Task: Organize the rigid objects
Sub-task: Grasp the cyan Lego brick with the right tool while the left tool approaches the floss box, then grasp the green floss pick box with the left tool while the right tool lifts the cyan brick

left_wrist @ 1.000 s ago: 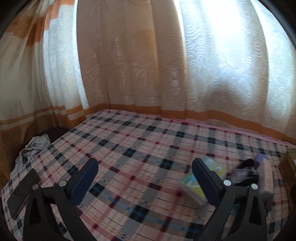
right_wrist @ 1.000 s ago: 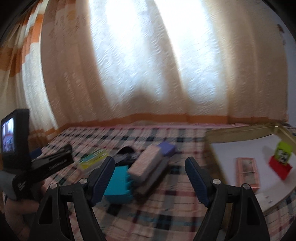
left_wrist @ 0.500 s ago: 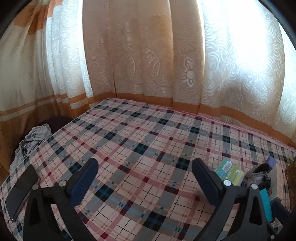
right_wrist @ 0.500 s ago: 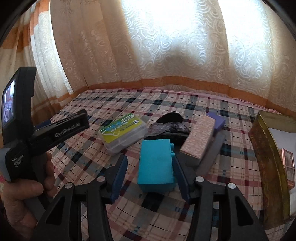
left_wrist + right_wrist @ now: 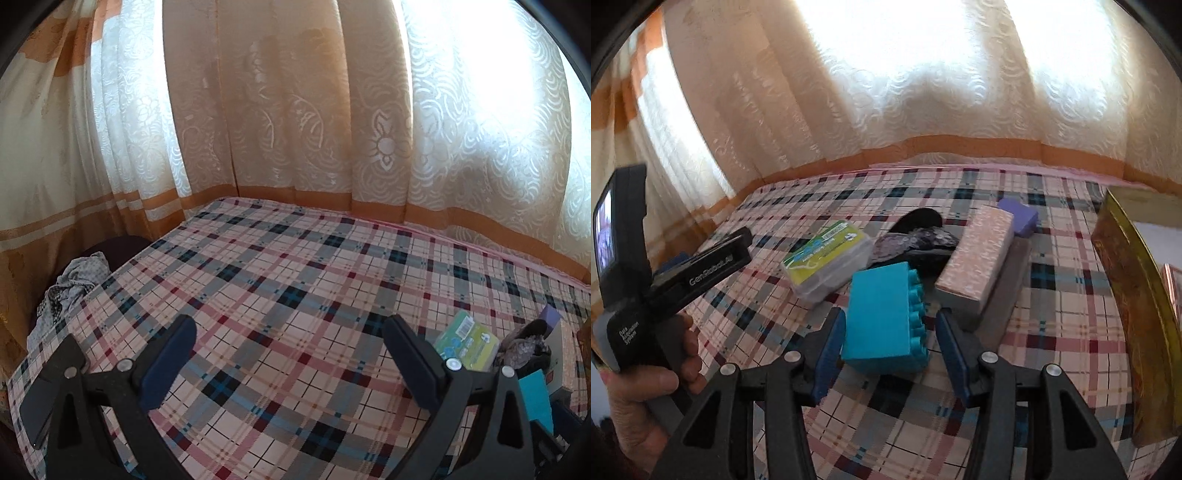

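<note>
Both grippers are seen over a plaid-covered bed [image 5: 1071, 295]. Nearest, the right gripper [image 5: 891, 354] is set around a turquoise block [image 5: 879, 317], its left pad touching the block and a narrow gap showing at the right pad; whether the block is truly gripped cannot be told. Farther left, the left gripper [image 5: 288, 358], held by a hand [image 5: 646, 384], is spread wide over bare bedding. Behind the block lie a clear lidded box [image 5: 827, 262], a dark glittery item [image 5: 916, 243], a pink patterned box [image 5: 975, 266] and a purple block [image 5: 1017, 218]. A gold-edged tray [image 5: 1130, 295] is seen at right, curtains [image 5: 295, 110] beyond.
</note>
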`<state>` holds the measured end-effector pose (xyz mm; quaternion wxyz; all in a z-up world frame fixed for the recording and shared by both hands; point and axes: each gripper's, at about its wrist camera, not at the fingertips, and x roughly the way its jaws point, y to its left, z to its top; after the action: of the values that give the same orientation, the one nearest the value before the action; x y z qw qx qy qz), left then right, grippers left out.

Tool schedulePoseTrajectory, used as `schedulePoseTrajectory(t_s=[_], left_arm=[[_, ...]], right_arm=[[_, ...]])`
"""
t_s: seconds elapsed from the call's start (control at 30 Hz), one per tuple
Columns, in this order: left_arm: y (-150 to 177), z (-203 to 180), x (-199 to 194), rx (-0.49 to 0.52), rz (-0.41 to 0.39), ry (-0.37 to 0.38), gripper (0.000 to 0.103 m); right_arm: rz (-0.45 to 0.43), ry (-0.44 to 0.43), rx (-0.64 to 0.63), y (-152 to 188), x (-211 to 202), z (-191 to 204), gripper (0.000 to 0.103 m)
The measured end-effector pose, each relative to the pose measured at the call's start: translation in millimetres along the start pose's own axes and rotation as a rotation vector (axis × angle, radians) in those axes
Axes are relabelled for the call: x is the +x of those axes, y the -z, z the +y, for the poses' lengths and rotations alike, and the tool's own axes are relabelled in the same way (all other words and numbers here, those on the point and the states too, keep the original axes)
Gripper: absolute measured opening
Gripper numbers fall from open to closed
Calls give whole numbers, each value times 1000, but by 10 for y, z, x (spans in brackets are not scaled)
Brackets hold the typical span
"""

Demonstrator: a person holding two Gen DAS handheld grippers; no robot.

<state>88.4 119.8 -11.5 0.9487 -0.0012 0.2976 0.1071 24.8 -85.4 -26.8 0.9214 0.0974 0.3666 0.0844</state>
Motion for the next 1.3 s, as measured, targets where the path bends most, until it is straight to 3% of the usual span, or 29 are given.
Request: schedulePoseTrajectory(t_s=[0.13, 0.33, 0.4, 0.5, 0.67, 0.9, 0.97, 1.1, 1.23, 1.3], left_arm=[[-7, 23, 18, -6, 8, 3, 102], [-7, 14, 30, -2, 16, 27, 102], [-6, -5, 22, 9, 11, 52, 102], [5, -78, -14, 47, -12, 85, 102], [32, -275, -103, 156, -64, 167, 102], [51, -593, -123, 307, -50, 266, 102], [64, -703, -110, 353, -34, 308, 98], [119, -923, -33, 441, 21, 331, 90], [136, -1042, 123, 473, 109, 353, 81], [137, -1054, 220, 464, 158, 360, 71]], right_arm=[[34, 18, -82, -6, 94, 192, 54], [110, 70, -70, -40, 345, 193, 54], [109, 80, -84, -46, 369, 201, 46], [97, 51, -88, -32, 331, 200, 45], [-45, -5, -57, 48, -32, 120, 45], [-288, 120, -51, 117, -690, -174, 45], [-341, 174, -58, 142, -830, -266, 45], [-384, 238, -67, 163, -941, -388, 45], [-365, 216, -29, 113, -906, -458, 45], [-355, 208, -20, 123, -900, -485, 45]])
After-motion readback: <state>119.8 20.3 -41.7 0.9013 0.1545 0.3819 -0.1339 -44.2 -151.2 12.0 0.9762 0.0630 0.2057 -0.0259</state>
